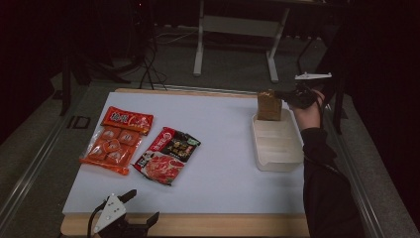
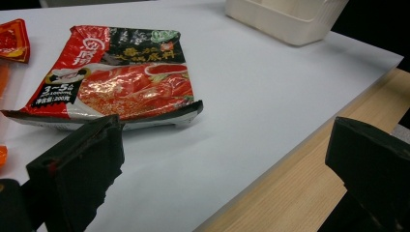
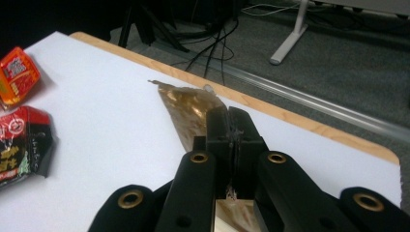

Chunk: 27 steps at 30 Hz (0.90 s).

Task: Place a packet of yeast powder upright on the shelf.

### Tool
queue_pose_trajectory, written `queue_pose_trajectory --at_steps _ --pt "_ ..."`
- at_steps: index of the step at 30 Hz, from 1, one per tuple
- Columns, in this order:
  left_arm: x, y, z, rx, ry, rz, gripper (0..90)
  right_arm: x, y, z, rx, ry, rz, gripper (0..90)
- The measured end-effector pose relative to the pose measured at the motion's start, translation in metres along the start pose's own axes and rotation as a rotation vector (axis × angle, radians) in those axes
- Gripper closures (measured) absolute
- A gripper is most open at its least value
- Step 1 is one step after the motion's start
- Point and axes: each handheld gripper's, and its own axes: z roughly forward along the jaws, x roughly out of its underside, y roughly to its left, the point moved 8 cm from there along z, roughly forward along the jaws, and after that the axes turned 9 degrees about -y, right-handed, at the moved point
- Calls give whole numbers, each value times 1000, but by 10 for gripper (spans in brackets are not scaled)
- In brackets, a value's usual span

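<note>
The right claw (image 1: 286, 95), clenched on a crinkly golden-brown foil packet (image 1: 269, 105), hangs it upright directly above the white rectangular plastic tray's (image 1: 277, 161) far end; the left claw (image 1: 141, 208) rests released.

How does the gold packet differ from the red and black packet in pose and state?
The gold packet stands upright over the white tray, pinched by the right tool; the red and black packet lies flat on the white table top, untouched. The gold one is plain, the other printed. Both are sealed foil packets.
</note>
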Motion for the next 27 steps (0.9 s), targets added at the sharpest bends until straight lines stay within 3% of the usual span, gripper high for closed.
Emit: queue_pose_trajectory --at_steps 4,5,6,9,11,12,17,23,24,27 --pt "0 -1 1 5 0 1 5 2 -4 -3 28 6 6 874" --pt "-1 -1 2 7 0 3 5 0 -5 -5 46 6 -2 818" --pt "-1 -1 2 6 -1 5 5 0 -5 -5 46 6 -2 818" --pt "-2 -1 1 1 -12 5 5 -5 -6 -14 64 -33 14 735" --pt "-3 0 1 4 -17 4 5 -7 -5 -17 61 -44 24 725" --pt "-3 0 1 5 -18 7 5 -8 -5 -23 78 -58 11 684" --pt "-3 -3 2 12 -7 31 5 -11 5 -38 58 -77 2 618" --pt "-7 -9 5 49 -32 -6 6 -17 18 -53 19 -120 -2 562" --pt "-6 -8 6 48 -22 -4 6 -20 29 -62 8 -122 -28 496" --pt "-6 -11 7 64 -7 -7 5 -19 41 -71 -7 -143 -38 423"
